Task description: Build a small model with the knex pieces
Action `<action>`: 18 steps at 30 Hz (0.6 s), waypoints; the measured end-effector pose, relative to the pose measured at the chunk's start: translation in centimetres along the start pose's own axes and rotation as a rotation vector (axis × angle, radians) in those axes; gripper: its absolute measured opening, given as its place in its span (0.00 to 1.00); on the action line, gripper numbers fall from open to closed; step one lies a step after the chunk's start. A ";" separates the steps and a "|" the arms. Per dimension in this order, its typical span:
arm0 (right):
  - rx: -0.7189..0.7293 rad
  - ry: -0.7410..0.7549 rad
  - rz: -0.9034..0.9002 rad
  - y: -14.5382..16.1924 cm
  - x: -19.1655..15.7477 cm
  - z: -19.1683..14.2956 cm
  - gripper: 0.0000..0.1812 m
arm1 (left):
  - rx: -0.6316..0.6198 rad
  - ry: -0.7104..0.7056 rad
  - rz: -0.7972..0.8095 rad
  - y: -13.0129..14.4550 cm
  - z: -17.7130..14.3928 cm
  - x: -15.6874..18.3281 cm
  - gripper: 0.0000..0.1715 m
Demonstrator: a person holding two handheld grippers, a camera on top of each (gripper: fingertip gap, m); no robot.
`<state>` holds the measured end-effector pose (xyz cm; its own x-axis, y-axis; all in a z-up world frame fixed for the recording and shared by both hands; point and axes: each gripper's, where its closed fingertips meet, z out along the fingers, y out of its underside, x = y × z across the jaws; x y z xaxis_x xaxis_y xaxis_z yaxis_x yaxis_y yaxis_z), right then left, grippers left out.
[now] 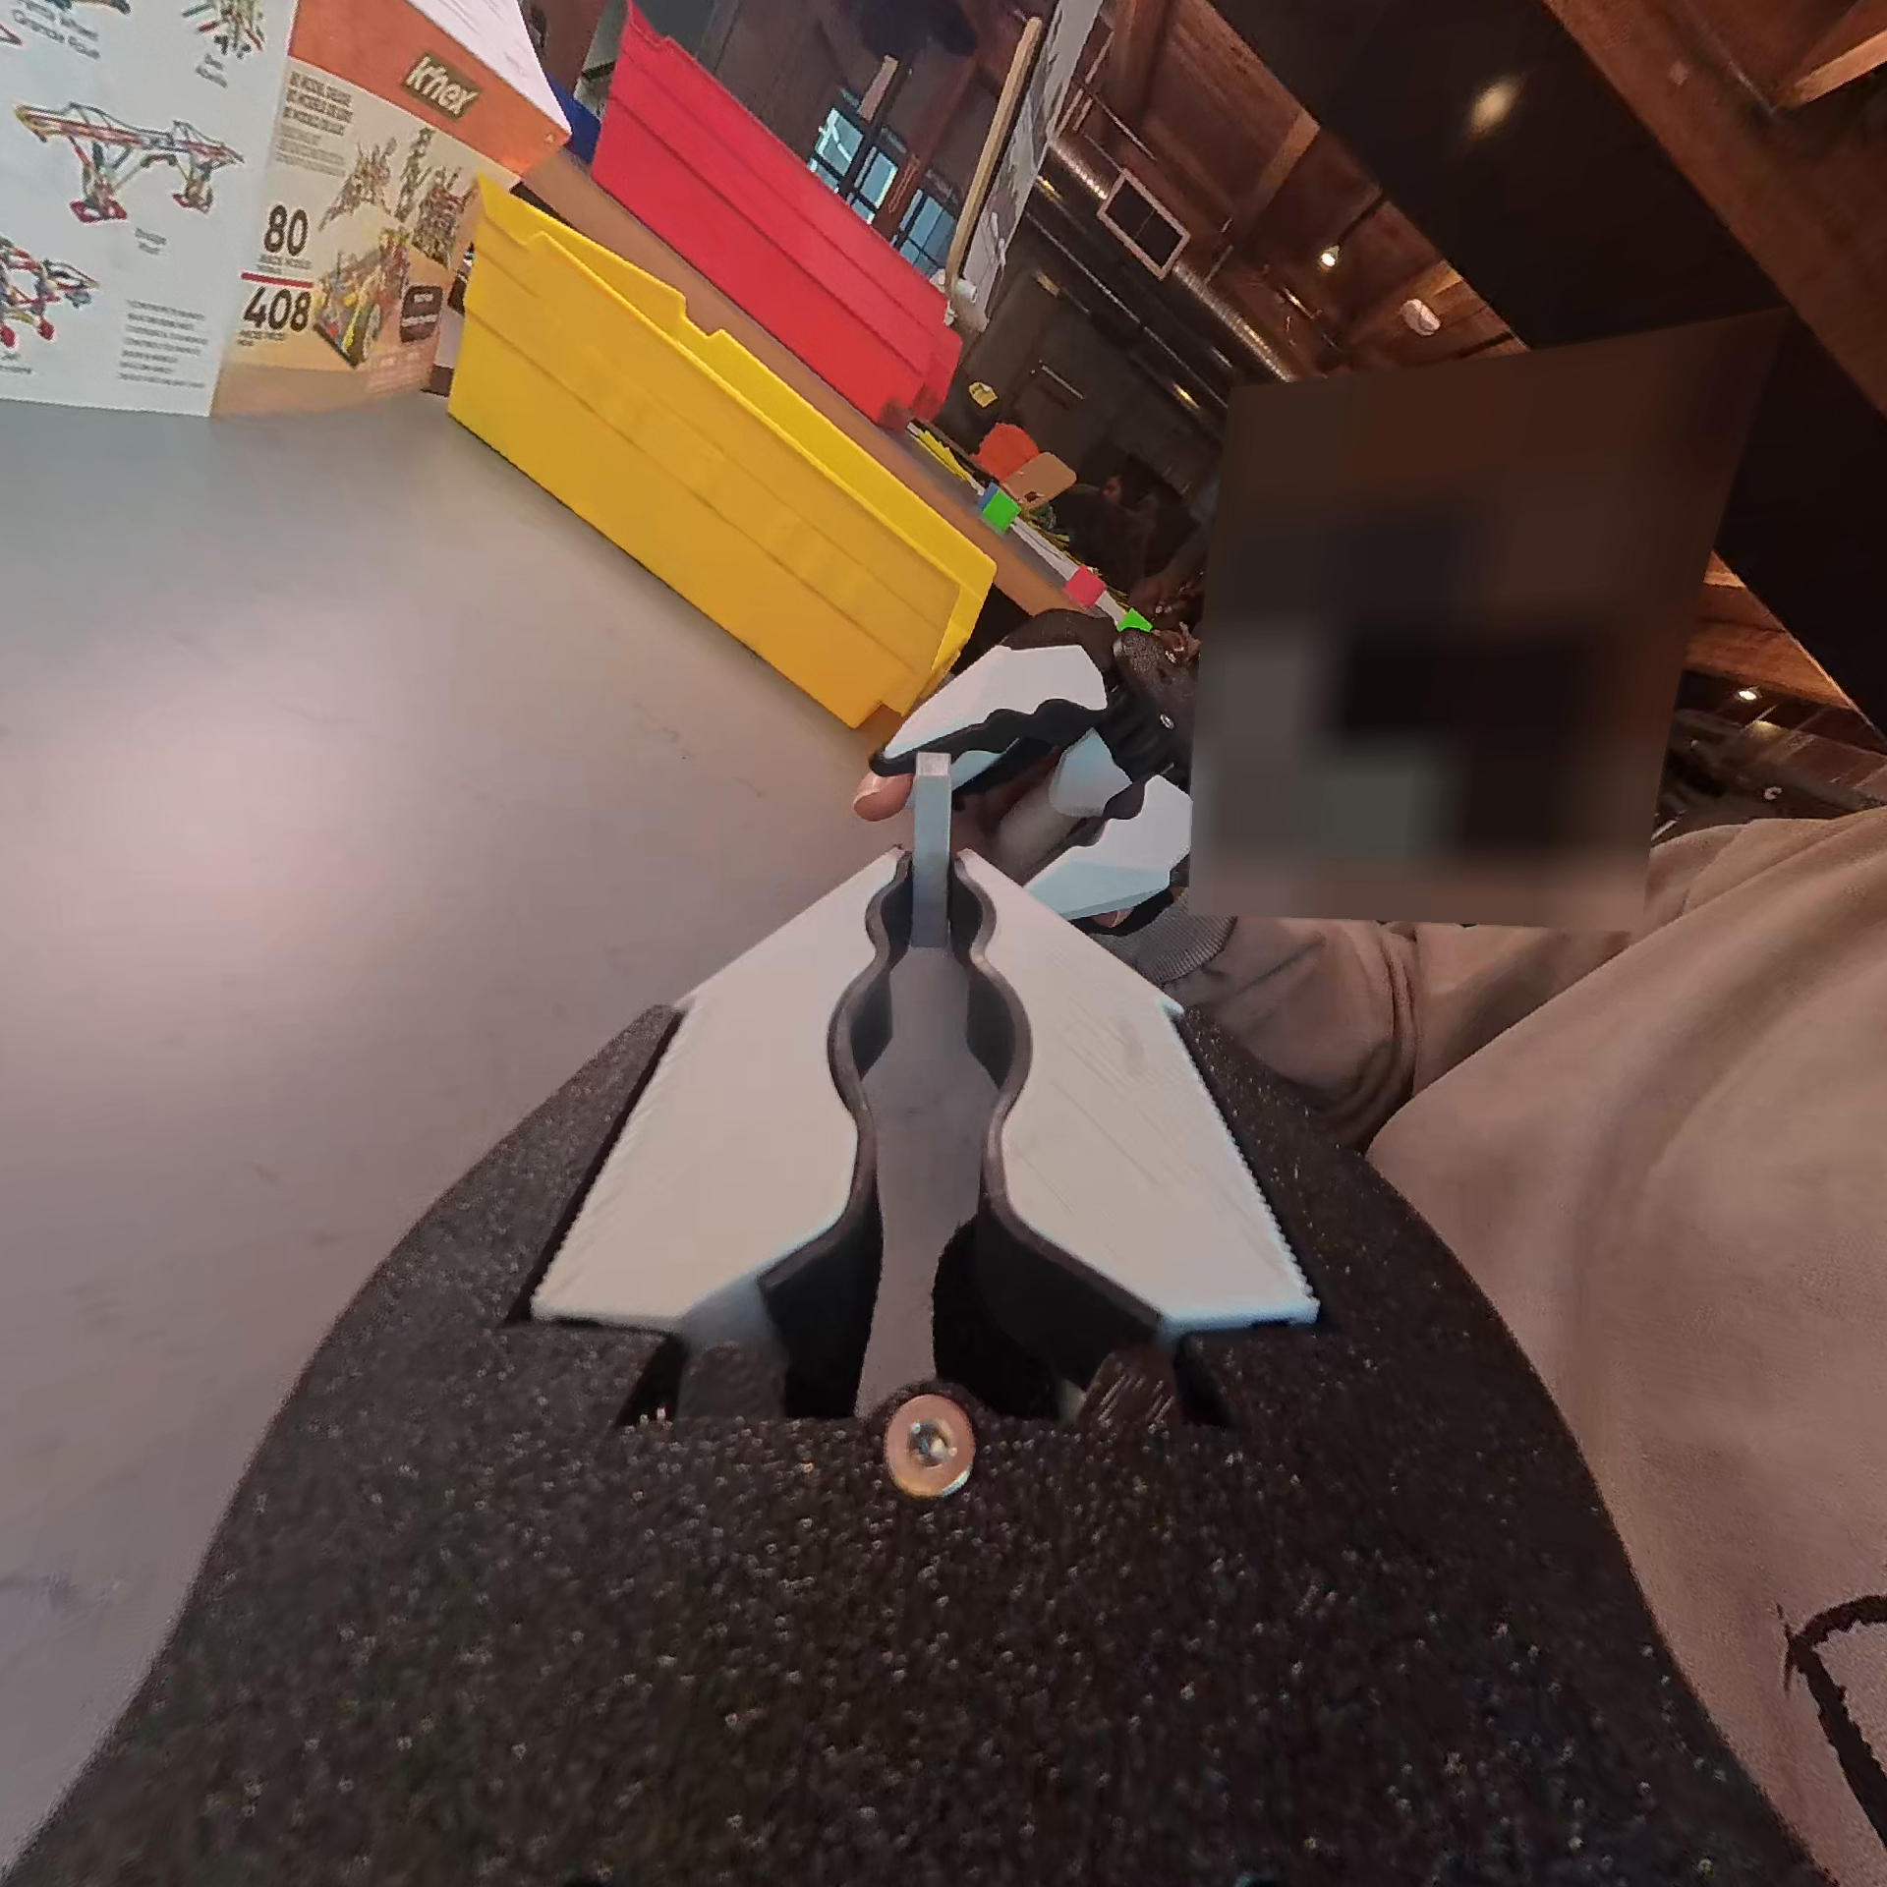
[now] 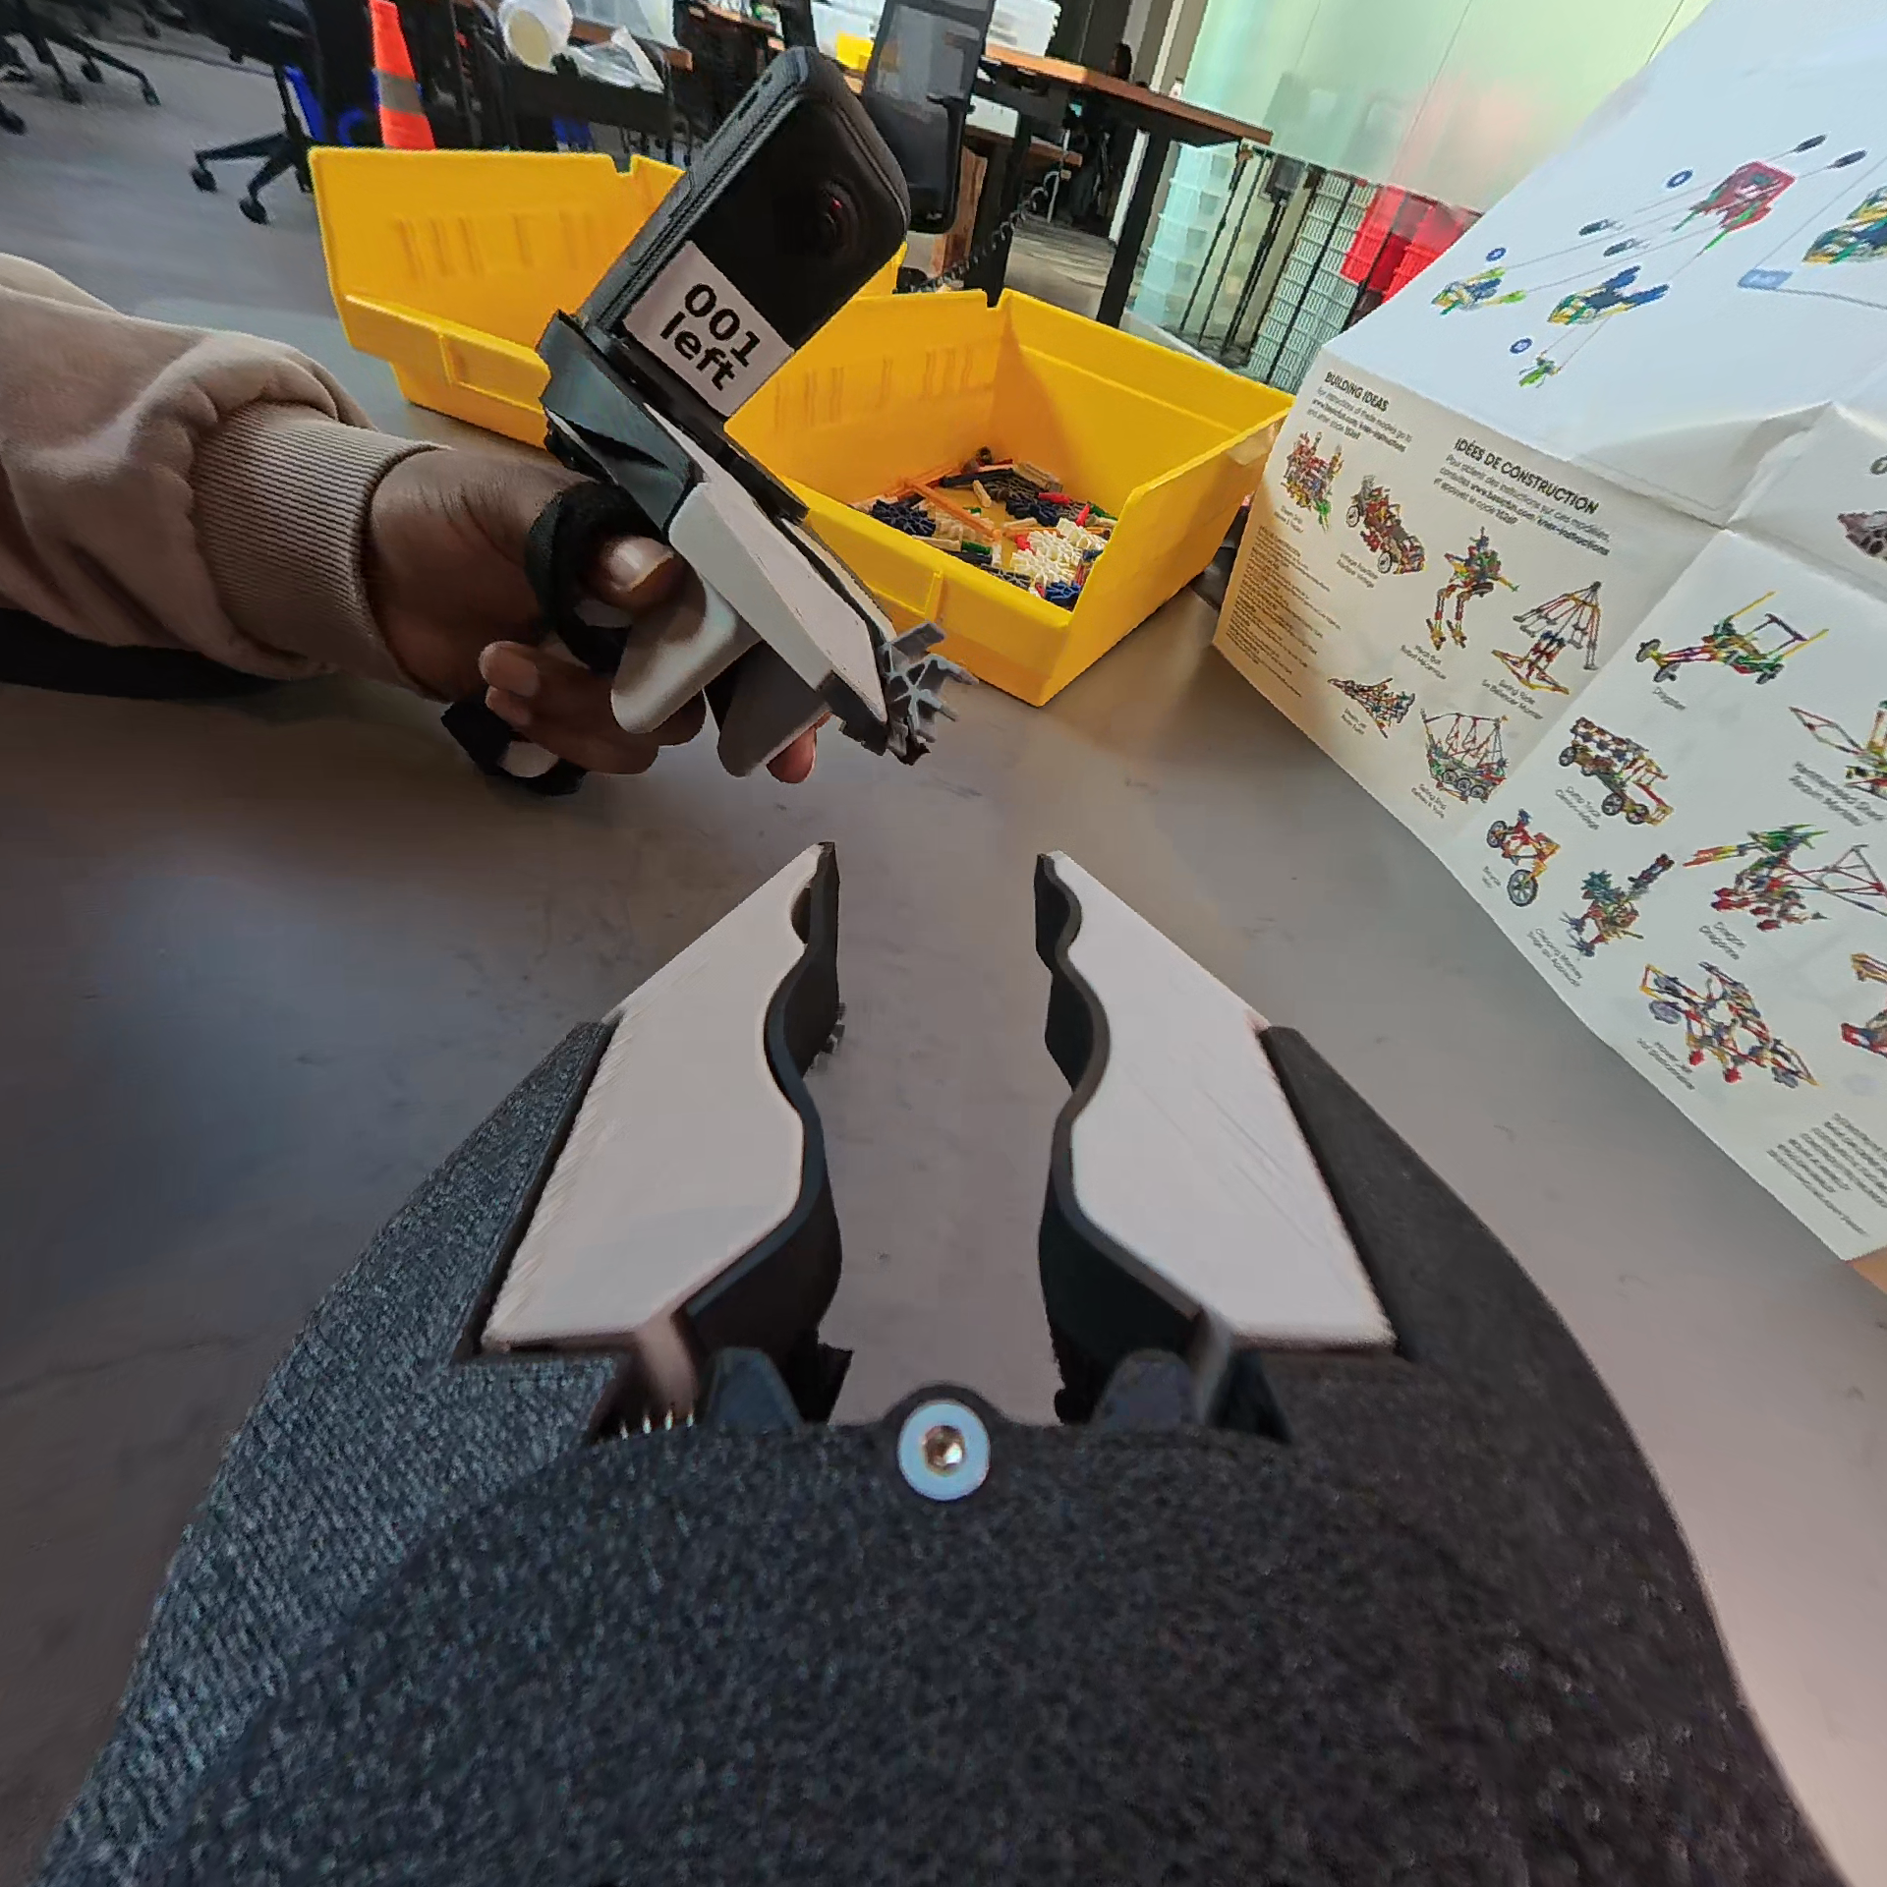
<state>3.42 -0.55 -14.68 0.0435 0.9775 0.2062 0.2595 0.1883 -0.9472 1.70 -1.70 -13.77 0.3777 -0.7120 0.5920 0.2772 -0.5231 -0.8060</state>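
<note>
On the grey counter (image 2: pixel 306 970) beside the yellow bin (image 2: pixel 1072 429), my left gripper (image 1: pixel 931 868) is pinching a light, stiff grey connector piece (image 2: pixel 919 684) by its edge while my right gripper (image 2: pixel 934 868) is hanging wide, empty.

An open-plan office or maker workspace: rolling office chairs (image 2: pixel 245 153) and long desks (image 2: pixel 1113 112) behind, an orange traffic cone (image 2: pixel 400 77), exposed ceiling ducts (image 1: pixel 1205 296), yellow parts bins (image 2: pixel 1031 490) on a grey counter (image 2: pixel 306 919)
</note>
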 end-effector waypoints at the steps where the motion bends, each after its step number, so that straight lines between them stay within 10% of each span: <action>1: -0.002 -0.006 -0.005 0.1 -0.2 0.1 0.20 | -0.002 0.006 -0.005 0.0 0.0 0.1 0.03; 10: 0.002 0.032 -0.187 0.0 -1.1 0.9 0.32 | -0.065 0.103 -0.178 1.5 0.5 0.8 0.03; 18: 0.004 -0.041 -0.192 0.0 -2.6 1.3 0.21 | -0.192 0.145 -0.294 3.8 1.2 1.4 0.03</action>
<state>2.05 -2.95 -15.56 -0.0454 0.9265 0.3736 0.2556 0.3723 -0.8922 4.39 -4.11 -16.04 0.1736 -0.5703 0.8028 0.1788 -0.7834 -0.5952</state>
